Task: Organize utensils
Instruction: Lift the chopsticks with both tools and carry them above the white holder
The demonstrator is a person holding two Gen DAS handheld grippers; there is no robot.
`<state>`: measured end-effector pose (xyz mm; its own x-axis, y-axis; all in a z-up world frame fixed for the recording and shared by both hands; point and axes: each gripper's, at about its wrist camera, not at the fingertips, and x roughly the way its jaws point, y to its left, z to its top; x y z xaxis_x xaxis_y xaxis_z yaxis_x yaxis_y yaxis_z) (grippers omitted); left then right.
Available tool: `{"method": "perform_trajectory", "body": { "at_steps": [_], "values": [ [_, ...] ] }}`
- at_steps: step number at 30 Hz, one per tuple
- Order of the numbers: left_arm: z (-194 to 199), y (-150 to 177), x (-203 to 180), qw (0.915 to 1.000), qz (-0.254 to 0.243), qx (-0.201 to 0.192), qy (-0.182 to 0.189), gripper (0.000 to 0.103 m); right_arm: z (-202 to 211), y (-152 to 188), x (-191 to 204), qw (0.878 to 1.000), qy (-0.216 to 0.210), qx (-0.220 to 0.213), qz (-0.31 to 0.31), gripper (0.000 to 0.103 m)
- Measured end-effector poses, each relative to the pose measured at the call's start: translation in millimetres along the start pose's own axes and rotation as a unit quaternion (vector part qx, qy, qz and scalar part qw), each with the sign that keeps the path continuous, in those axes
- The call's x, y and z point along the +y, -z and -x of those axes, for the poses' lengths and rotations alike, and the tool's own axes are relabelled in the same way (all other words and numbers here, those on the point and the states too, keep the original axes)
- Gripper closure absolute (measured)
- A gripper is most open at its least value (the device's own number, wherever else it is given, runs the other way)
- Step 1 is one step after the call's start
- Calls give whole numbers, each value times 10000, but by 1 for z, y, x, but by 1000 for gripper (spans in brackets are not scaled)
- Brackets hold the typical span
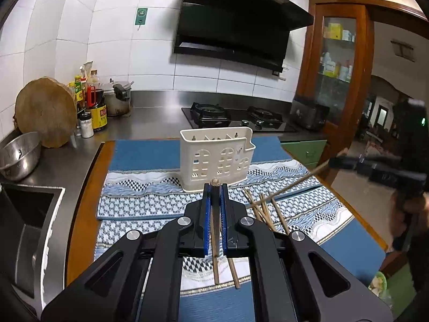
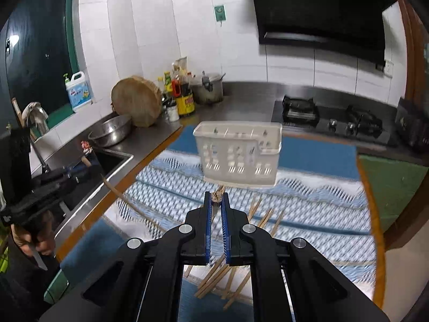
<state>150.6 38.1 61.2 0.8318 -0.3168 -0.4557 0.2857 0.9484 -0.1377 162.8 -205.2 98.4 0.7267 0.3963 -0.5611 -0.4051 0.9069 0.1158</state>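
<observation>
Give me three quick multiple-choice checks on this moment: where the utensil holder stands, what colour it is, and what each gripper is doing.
1. The utensil holder stands:
A. in the sink
B. on the patterned mat
C. on the stove

2. The holder's colour is:
A. cream white
B. red
C. black

3. The left gripper and right gripper are:
A. both open and empty
B. only the left is holding something
C. each shut on a chopstick

Answers:
1 B, its base rests on the blue and white mat.
2 A, its slotted walls are pale cream.
3 C, a wooden chopstick sits clamped between each pair of blue pads.
</observation>
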Motion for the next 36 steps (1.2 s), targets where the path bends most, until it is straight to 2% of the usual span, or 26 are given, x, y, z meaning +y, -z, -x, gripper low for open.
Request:
{"method": "perform_trajectory", "body": {
  "at_steps": [8,12,16,25,31,36],
  "values": [
    [-8,-44,-4,9998,-163,-143,6,98,13,-74,-15,9989,374,-192,185,96],
    [-7,-75,-8,9989,-284,-370,-44,98,14,-105,-23,9972,625,-318,247,96],
    [-4,-109,-15,9966,-431,-680,-157,98,-6,-128,-34,9965,788,-207,212,96],
    [-16,-181,-31,9866,-664,-1410,-489,98,-66,-137,-53,9945,957,343,266,96],
    [-55,-204,-31,9833,-669,-1555,-666,98,-84,-132,-53,9925,979,557,476,96],
    [-92,-207,-23,9854,-450,-1529,-595,98,-95,-126,-57,9918,957,658,540,96]
  ]
}}
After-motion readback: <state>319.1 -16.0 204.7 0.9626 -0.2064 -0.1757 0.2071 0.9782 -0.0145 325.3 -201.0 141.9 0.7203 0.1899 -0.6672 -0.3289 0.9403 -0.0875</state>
